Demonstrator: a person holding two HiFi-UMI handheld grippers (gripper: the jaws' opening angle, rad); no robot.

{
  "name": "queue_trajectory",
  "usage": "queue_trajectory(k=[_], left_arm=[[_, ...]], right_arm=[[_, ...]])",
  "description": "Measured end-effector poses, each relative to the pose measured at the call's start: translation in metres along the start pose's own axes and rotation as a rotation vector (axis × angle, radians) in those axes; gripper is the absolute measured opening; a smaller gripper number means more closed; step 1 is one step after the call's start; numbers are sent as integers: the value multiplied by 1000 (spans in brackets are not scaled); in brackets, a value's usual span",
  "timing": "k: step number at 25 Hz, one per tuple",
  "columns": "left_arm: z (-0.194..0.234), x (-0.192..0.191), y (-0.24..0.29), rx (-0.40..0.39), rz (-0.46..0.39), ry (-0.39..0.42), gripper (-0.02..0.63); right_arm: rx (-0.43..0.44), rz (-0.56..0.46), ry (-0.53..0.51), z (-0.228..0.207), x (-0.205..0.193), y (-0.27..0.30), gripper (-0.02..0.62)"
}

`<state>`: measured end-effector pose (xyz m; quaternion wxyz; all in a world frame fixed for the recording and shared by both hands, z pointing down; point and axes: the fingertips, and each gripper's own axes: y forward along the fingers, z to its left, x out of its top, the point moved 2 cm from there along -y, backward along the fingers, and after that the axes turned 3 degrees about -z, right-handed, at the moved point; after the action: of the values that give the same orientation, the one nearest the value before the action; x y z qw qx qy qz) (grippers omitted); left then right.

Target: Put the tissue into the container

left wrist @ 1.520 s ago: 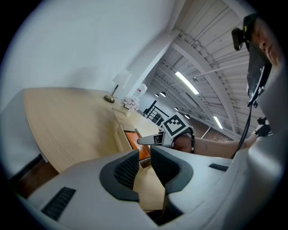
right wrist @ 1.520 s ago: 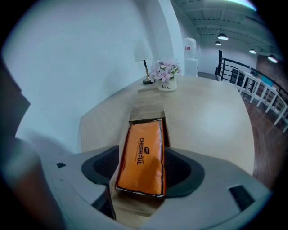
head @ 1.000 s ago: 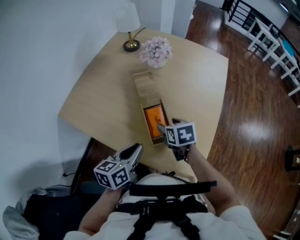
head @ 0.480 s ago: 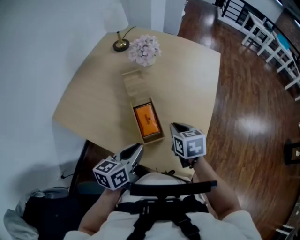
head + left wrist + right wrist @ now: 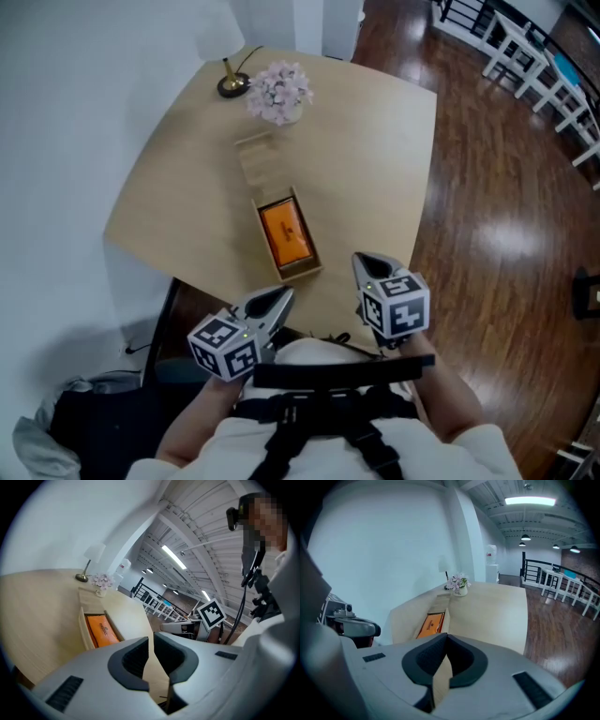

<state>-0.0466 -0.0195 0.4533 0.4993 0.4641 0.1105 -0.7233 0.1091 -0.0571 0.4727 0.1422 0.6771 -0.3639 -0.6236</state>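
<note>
An orange tissue pack [image 5: 286, 234] lies flat inside the open wooden container [image 5: 310, 240] on the light wooden table [image 5: 375, 169]. It also shows as the orange pack [image 5: 102, 630] in the left gripper view and as the pack [image 5: 432, 623] in the right gripper view. My right gripper [image 5: 368, 266] hovers at the table's near edge, right of the container and clear of it, shut with nothing between its fingers. My left gripper [image 5: 275, 301] sits just off the near edge below the container, also shut and empty.
The container's wooden lid [image 5: 255, 157] lies on the table just beyond it. A vase of pale pink flowers [image 5: 278, 92] and a lamp base [image 5: 232, 86] stand at the far corner. White wall runs along the left; dark wooden floor [image 5: 506, 234] lies to the right.
My right gripper has pulled back from over the container to the table's near edge and its jaws have shut. The orange pack stays in the container. The left gripper has barely moved.
</note>
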Motion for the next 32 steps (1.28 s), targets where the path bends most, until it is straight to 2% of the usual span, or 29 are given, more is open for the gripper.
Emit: queue_trajectory(k=[8,12,20,32], left_arm=[[-37,7,4,-116,57,79,12],[-46,6,4,-118,96,98,3],[-48,-4,9,-113,140,90,3],[-50,-4,7,-117,137,95,3]], right_arm=[[25,-83,54,-6,3,-42,2],[46,-107,66,-6,0,-51,2],[72,-94,120,-5,-13,-56,0],[71,-109,110,-2,-9,-63,0]])
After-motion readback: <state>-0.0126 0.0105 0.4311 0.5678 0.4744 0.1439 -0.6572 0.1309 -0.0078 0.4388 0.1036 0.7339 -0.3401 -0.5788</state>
